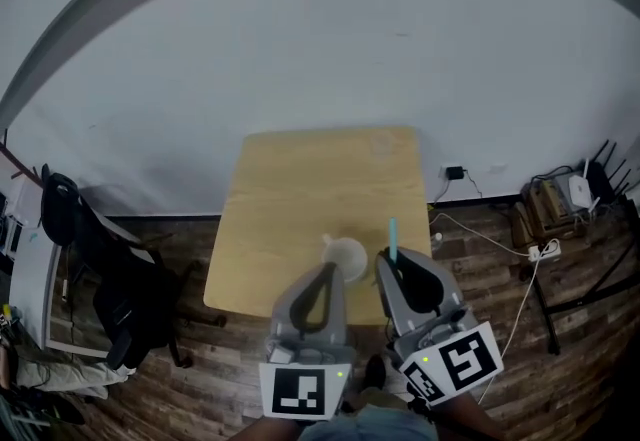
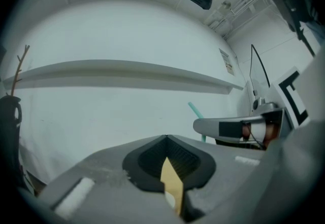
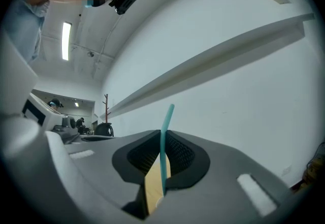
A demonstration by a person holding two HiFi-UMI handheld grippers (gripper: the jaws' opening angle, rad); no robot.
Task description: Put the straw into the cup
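Observation:
A white cup (image 1: 345, 255) stands near the front edge of the light wooden table (image 1: 320, 179). My right gripper (image 1: 394, 261) is just to the cup's right, shut on a teal straw (image 1: 393, 235) that sticks up out of its tips. In the right gripper view the straw (image 3: 167, 116) rises between the closed jaws of that gripper (image 3: 158, 140). My left gripper (image 1: 328, 270) sits right behind the cup's left side, shut, with nothing seen between its tips (image 2: 166, 139). The left gripper view also shows the straw (image 2: 195, 111) and the right gripper (image 2: 199, 127) at right.
A black office chair (image 1: 100, 274) stands left of the table. At the right, cables and a power strip (image 1: 545, 251) lie on the wooden floor, with a white router (image 1: 580, 191) beyond them. A white wall runs behind the table.

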